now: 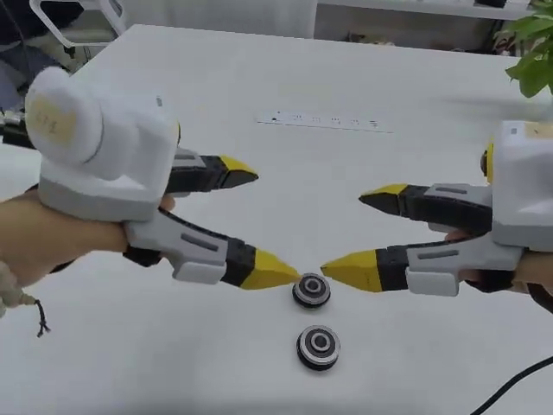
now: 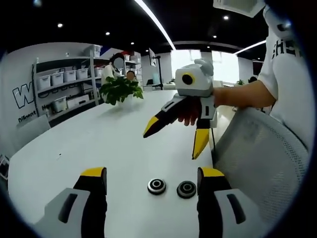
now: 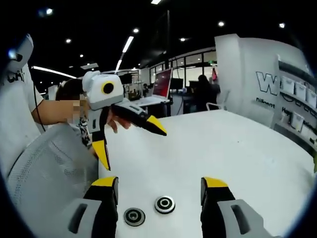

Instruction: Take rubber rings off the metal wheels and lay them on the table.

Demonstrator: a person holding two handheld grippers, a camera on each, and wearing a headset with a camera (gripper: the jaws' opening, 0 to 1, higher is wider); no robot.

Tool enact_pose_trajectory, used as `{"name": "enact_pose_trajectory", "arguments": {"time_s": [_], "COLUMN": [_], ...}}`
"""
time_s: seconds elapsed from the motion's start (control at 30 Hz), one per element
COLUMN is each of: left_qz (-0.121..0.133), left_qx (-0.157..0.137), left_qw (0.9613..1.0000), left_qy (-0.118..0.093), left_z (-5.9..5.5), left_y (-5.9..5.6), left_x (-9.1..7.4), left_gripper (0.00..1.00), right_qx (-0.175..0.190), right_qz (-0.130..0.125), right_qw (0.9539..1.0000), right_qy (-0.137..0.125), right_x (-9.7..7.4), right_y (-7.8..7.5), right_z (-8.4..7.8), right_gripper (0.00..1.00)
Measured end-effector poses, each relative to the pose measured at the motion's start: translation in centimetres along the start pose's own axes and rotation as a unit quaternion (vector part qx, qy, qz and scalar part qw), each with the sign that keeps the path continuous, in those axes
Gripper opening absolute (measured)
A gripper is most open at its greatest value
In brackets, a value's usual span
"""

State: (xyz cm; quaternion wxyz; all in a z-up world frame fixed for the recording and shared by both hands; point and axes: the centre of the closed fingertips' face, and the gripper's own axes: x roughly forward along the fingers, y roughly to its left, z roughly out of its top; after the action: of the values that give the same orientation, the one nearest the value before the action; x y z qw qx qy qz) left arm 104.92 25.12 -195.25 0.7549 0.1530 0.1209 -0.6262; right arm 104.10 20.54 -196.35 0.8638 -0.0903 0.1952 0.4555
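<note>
Two metal wheels lie flat on the white table (image 1: 406,78), each with a dark rubber ring on it. The far wheel (image 1: 311,290) sits between the lower jaw tips of both grippers, just beside each; contact cannot be told. The near wheel (image 1: 318,347) lies just beside it on the person's side, apart from it. Left gripper (image 1: 270,226): jaws spread wide, holding nothing. Right gripper (image 1: 347,233): jaws spread wide, also holding nothing. A power strip (image 1: 320,121) lies well beyond the wheels. A plant (image 1: 529,60) stands at the far right. A black cable (image 1: 518,385) crosses the near right corner.
</note>
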Motion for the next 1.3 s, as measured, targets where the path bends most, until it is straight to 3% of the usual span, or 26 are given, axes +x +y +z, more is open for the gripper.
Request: {"name": "enact_pose_trajectory", "arguments": {"time_s": [0.13, 0.2, 0.3, 0.47, 0.53, 0.6, 0.8, 0.93, 1.1, 1.3], "left_qz": [-0.018, -0.022, -0.026, -0.027, -0.017, -0.023, -0.037, -0.049, -0.072, -0.089], "left_qx": [-0.04, -0.046, -0.035, -0.029, -0.009, -0.001, -0.008, -0.003, 0.021, 0.024], "left_qw": [0.9987, 0.9985, 0.999, 0.9992, 0.9995, 0.9991, 0.9988, 0.998, 0.9955, 0.9932], "left_qy": [-0.026, -0.016, 0.002, 0.008, 0.025, 0.036, 0.033, 0.041, 0.058, 0.07], "left_z": [-0.5, -1.3, -2.2, -2.7, -3.6, -4.2, -4.4, -5.0, -6.0, -7.1], "left_y": [-0.9, -1.1, -1.7, -2.4, -2.4, -2.8, -3.8, -4.8, -6.2, -7.6], "left_x": [0.1, 0.1, 0.4, 1.3, 1.9, 2.4, 3.3, 4.1, 5.1, 6.3], "left_gripper": [0.72, 0.71, 0.71, 0.68, 0.64, 0.63, 0.51, 0.48, 0.42, 0.36], "right_qx": [-0.004, -0.002, -0.003, 0.006, 0.009, 0.007, 0.01, 0.002, -0.005, -0.011], "right_qz": [0.017, 0.022, 0.032, 0.053, 0.067, 0.074, 0.107, 0.113, 0.108, 0.111], "right_qw": [0.9998, 0.9997, 0.9993, 0.998, 0.9958, 0.9939, 0.9873, 0.9845, 0.9846, 0.982], "right_qy": [0.007, 0.008, 0.018, 0.034, 0.061, 0.081, 0.117, 0.134, 0.137, 0.153], "right_x": [0.0, 0.1, 0.1, 0.4, 0.4, 0.4, 0.8, 1.2, 1.6, 1.7], "right_y": [0.8, 1.1, 1.6, 2.5, 2.9, 3.2, 4.7, 5.1, 4.9, 5.1], "right_z": [-0.9, -1.4, -2.3, -3.6, -5.3, -6.6, -8.9, -9.9, -10.4, -11.2], "right_gripper": [0.63, 0.62, 0.59, 0.54, 0.48, 0.45, 0.37, 0.34, 0.28, 0.27]}}
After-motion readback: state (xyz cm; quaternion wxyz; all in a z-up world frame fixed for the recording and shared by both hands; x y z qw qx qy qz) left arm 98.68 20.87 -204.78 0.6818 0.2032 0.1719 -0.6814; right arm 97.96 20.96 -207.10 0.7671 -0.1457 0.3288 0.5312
